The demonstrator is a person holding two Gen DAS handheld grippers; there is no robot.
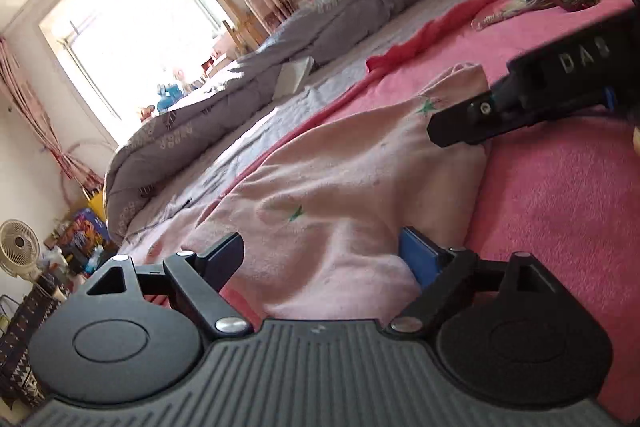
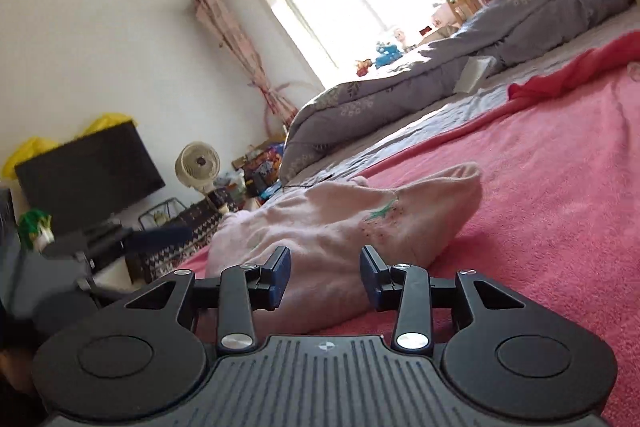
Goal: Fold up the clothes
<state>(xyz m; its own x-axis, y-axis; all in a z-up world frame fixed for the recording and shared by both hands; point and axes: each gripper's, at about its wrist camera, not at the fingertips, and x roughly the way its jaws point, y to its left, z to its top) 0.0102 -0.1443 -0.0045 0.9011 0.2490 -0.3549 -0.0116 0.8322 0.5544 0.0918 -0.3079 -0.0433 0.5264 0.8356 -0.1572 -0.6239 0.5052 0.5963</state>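
On the pink blanket [image 2: 540,187], my left tool [image 1: 326,259] gapes wide and my right tool [image 2: 325,277] half open, both straddling the pale garment [image 2: 340,227], gripping nothing.

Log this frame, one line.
stage: fold clothes | left gripper: open | right gripper: open | pink garment: released, on pink blanket

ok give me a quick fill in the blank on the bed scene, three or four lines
1. The pale pink garment lies on a ____ blanket.
2. The garment's small printed stars are ____.
3. The left gripper fingers stand ____, apart from the cloth.
4. On the floor by the dark screen stands a cream ____.

Missing words: pink; green; open; fan
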